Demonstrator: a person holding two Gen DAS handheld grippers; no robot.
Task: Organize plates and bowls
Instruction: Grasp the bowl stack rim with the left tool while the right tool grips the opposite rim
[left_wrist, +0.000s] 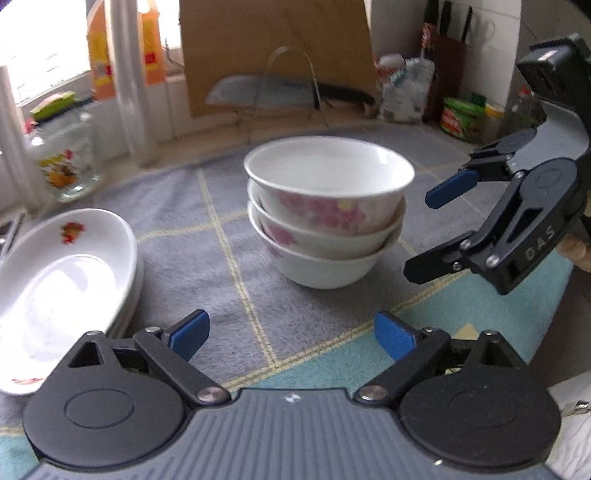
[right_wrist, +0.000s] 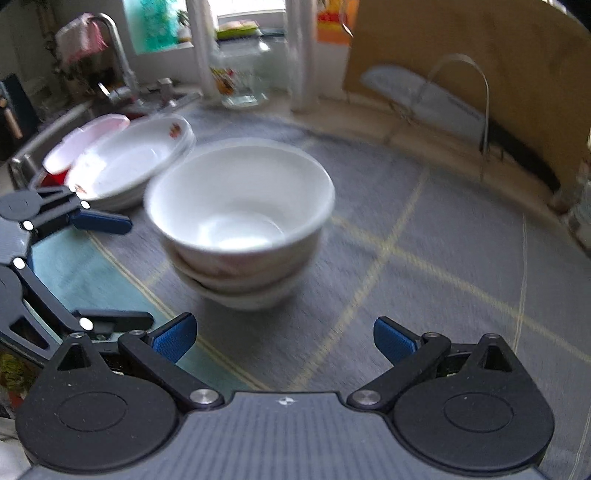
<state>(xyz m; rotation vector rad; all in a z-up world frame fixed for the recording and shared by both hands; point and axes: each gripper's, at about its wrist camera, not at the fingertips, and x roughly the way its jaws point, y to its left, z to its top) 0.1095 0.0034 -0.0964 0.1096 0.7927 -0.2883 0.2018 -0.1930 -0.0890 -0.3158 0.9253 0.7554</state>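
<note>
A stack of three white bowls (left_wrist: 327, 210) with pink flower print stands on the grey checked cloth (left_wrist: 207, 221); it also shows in the right wrist view (right_wrist: 240, 225). A stack of white oval plates (left_wrist: 62, 284) lies to its left, also in the right wrist view (right_wrist: 129, 162). My left gripper (left_wrist: 291, 336) is open and empty, in front of the bowls. My right gripper (right_wrist: 284, 339) is open and empty, close to the bowls; it shows in the left wrist view (left_wrist: 424, 232) just right of the stack. The left gripper shows in the right wrist view (right_wrist: 114, 269) at the left.
A glass jar (left_wrist: 62, 158) stands back left by white pillars. A wire rack with a cleaver (left_wrist: 280, 92) leans against a wooden board at the back. Bags and a knife block (left_wrist: 447, 70) stand back right. A sink with a tap (right_wrist: 118, 59) lies beyond the plates.
</note>
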